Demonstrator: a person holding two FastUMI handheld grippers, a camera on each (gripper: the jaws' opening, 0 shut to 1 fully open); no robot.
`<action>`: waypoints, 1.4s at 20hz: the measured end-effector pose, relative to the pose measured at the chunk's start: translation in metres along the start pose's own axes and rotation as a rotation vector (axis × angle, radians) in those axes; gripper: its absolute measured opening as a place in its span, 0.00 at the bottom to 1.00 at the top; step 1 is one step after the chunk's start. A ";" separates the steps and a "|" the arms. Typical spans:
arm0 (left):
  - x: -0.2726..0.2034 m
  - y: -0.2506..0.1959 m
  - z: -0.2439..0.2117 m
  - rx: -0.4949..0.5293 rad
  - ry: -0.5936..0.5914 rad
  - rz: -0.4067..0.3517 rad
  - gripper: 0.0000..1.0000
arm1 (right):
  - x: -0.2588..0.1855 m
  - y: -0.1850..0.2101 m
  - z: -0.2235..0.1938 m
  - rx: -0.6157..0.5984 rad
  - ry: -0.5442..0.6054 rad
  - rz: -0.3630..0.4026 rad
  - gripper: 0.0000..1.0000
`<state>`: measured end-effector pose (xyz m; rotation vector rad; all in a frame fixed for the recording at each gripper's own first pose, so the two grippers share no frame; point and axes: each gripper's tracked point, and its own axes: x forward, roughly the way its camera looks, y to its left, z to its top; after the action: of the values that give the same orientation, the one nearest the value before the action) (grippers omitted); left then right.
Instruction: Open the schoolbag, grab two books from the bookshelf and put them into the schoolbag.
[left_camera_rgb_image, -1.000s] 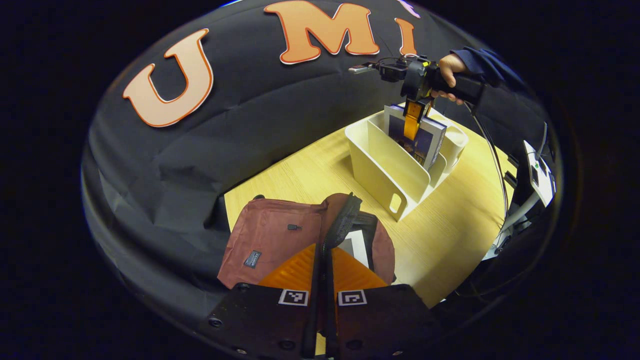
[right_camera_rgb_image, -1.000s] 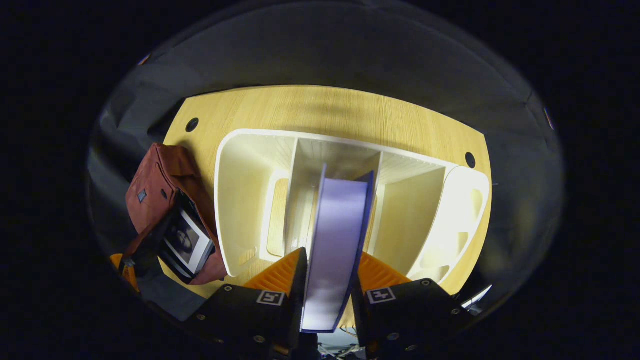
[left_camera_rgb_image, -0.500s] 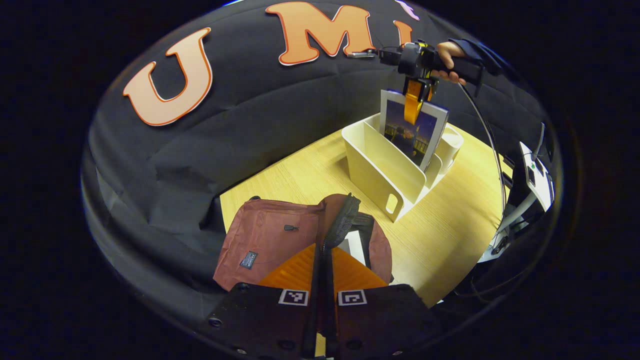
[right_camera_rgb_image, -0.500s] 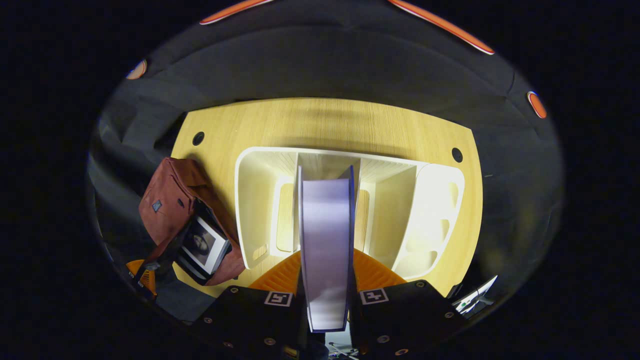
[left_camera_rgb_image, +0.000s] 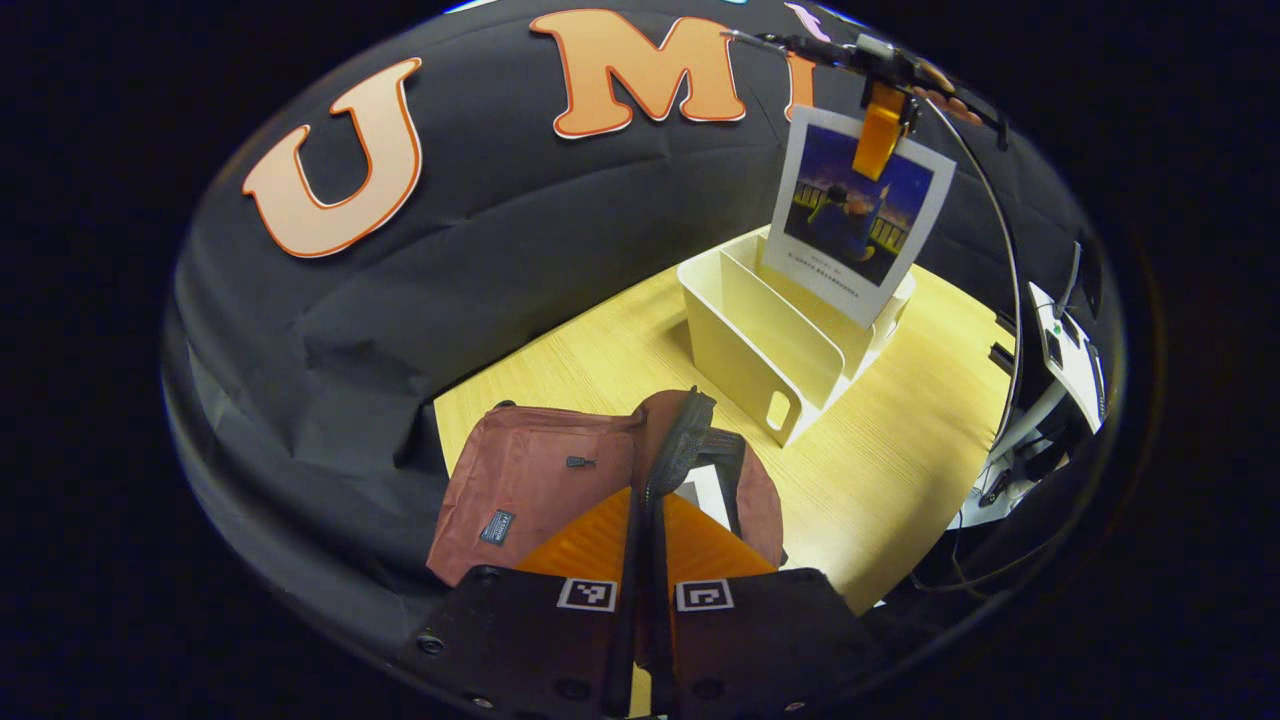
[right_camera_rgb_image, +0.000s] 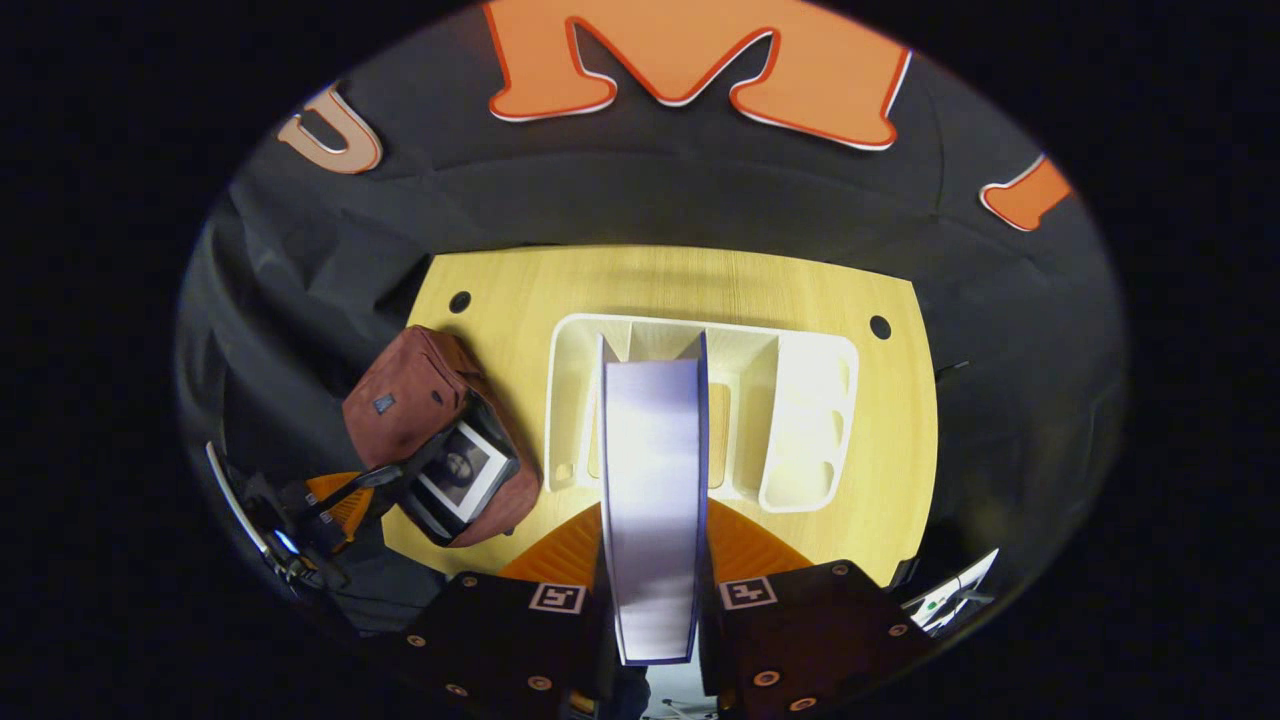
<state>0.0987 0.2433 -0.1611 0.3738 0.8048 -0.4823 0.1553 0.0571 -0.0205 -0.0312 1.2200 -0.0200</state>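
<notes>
Since the frame 1 s earlier, the right tool (left_camera_rgb_image: 880, 128) has risen, and the second book (left_camera_rgb_image: 852, 215), then seated in the bookshelf (left_camera_rgb_image: 760, 335), now hangs clear above its rim. In the right gripper view we see the right tool's 2 fingers clamped on either side of this book's upper edge (right_camera_rgb_image: 652, 500), with the book hanging straight down over the middle compartment of the bookshelf (right_camera_rgb_image: 800, 420). The left tool (left_camera_rgb_image: 648, 540) is closed on the dark zipper edge of the schoolbag (left_camera_rgb_image: 540, 480), holding the mouth up; both fingers press on that edge. A first book (right_camera_rgb_image: 462, 470) already lies inside the open schoolbag (right_camera_rgb_image: 415, 400), which sits on the desk (left_camera_rgb_image: 900, 470) beside the bookshelf.

We judge 3 risks from here. First, the book is held only by a narrow bite at its top, so a quick swing toward the bag could let it pivot or slip out. Second, its lower corner could catch the bookshelf wall if the carry starts low. Third, the bag mouth is narrow and partly occupied by the first book; if the left tool lets the zipper edge sag, the incoming book could land on the fabric rather than inside.
</notes>
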 end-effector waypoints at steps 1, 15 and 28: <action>0.000 0.002 0.001 0.010 -0.003 -0.001 0.08 | -0.007 0.003 -0.003 0.011 -0.017 0.011 0.34; -0.008 0.018 0.011 0.095 -0.026 -0.035 0.08 | -0.009 0.082 -0.068 0.196 -0.098 0.262 0.33; -0.018 0.022 0.007 0.045 -0.055 -0.073 0.08 | 0.100 0.196 -0.102 0.372 -0.069 0.493 0.33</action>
<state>0.1040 0.2628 -0.1404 0.3718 0.7569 -0.5768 0.0938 0.2487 -0.1564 0.5878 1.1121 0.1832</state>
